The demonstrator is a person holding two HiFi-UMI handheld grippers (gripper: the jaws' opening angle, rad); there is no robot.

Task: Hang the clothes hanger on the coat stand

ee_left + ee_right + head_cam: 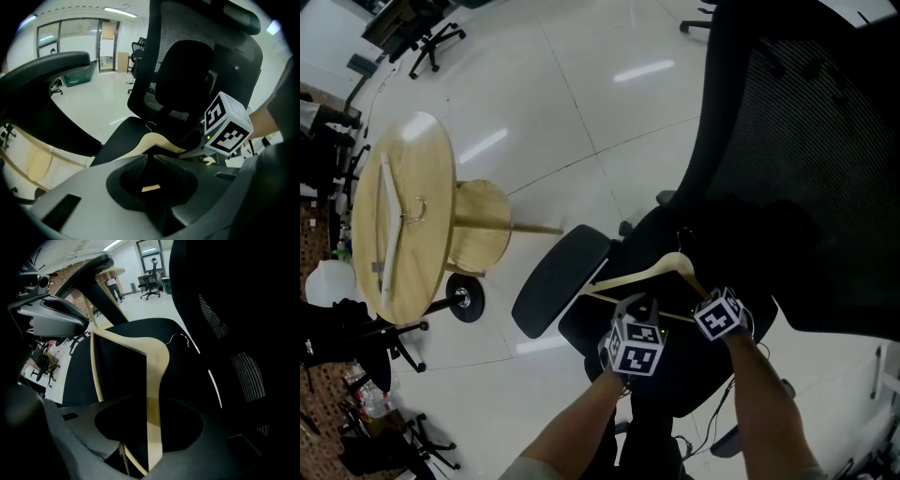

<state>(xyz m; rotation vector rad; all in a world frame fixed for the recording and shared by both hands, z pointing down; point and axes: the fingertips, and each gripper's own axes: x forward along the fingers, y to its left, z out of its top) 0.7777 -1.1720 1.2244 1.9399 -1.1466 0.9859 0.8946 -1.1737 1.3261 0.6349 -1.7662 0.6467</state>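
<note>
A black office chair [806, 187] fills the right side, and a round wooden table [427, 155] stands well off to the far left. The wooden clothes hanger [661, 267] lies on the chair's seat, hook towards the backrest. The right gripper [154, 446] is clamped on one sloping arm. The left gripper [150, 158] is closed too, with a sliver of the hanger's wood showing between its jaws.

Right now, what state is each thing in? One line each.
wooden hanger: gripped at both ends over the chair seat, not hung.
left gripper: shut on the hanger's bar.
right gripper: shut on the hanger's arm.
second hanger: lying flat on the round wooden top.
</note>
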